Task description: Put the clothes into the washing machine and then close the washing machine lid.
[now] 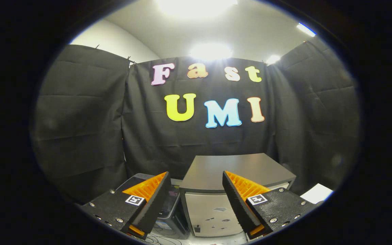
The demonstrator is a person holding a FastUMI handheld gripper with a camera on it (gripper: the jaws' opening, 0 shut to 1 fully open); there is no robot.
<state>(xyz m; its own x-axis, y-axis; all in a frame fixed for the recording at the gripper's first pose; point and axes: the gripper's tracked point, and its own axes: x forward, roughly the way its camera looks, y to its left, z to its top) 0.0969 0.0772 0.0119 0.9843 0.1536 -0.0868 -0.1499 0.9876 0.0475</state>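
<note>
Two fingers [151, 204] fill the near ground, spread wide apart, and nothing sits between them: the gripper [196, 190] is holding nothing at all. Each finger carries a small square marker on its upper face and a ribbed inner surface facing the gap.

Just ahead, framed right in that gap, stands a boxy unit with a flat dark top [237, 170] and a pale front panel [211, 214] below it. Could this be the washing machine? I can't say for certain from here; no door or lid stands out, and a few dark specks mark the pale panel. No garment can be picked out anywhere ahead of the fingers either.

Moving outward now: beside that box, behind the left finger, sits a lower dark appliance [174, 207] with a rounded top, partly hidden by the finger. What it is I cannot tell. Thin cables [163, 240] trail across the light surface at the foot of both units, close under the fingertips. Off beyond the right finger, a white sheet [316, 193] lies flat near the box's corner.

Behind everything hangs the black cloth wall [87, 119] of the booth, wrinkled and pinned along its upper edge, wrapping round on both sides. Above it, a pale ceiling [257, 30] with bright lamps [211, 51] glaring down.
</note>
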